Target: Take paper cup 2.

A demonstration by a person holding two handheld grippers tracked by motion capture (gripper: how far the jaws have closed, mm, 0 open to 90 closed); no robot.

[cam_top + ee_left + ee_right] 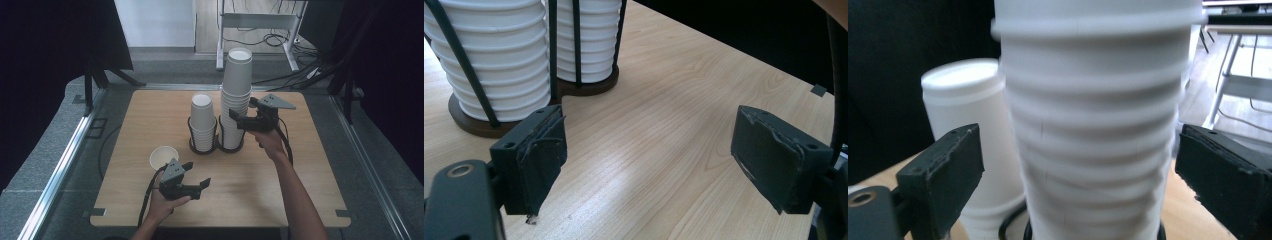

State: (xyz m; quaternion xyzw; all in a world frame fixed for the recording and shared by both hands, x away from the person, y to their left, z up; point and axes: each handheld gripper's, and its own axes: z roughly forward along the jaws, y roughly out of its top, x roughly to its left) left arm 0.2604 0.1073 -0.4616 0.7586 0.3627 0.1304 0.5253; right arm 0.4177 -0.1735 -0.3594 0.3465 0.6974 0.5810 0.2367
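Right gripper view puts your right claw [1078, 160] with its jaws spread wide and gripping nothing. The tall stack of cups [1093, 125] stands between them, and a gap shows on each side. The short stack [963, 100] stands just beyond the left jaw, close behind it.

The claw looks to be well down the tall stack, not at its top rim. If you close there, you will likely pinch many nested cups at once. A lift could then drag up a whole section, or pull the wire holder [204, 149] off the table [664, 100]. Thin paper walls will probably buckle under a hard squeeze, and that would jam the cups together.

That stack rises high above the claw, so a sideways nudge from either jaw could tip it. The left jaw has little room, and swinging it outward could knock the short stack.

Your left claw [649, 160] is also wide open and empty, low over bare table, with both stacks ahead of it and to its left. In the high view a loose cup [163, 157] stands just beside that claw, on its outer side. A careless turn of that hand, or its trailing cable, might bowl the cup over.
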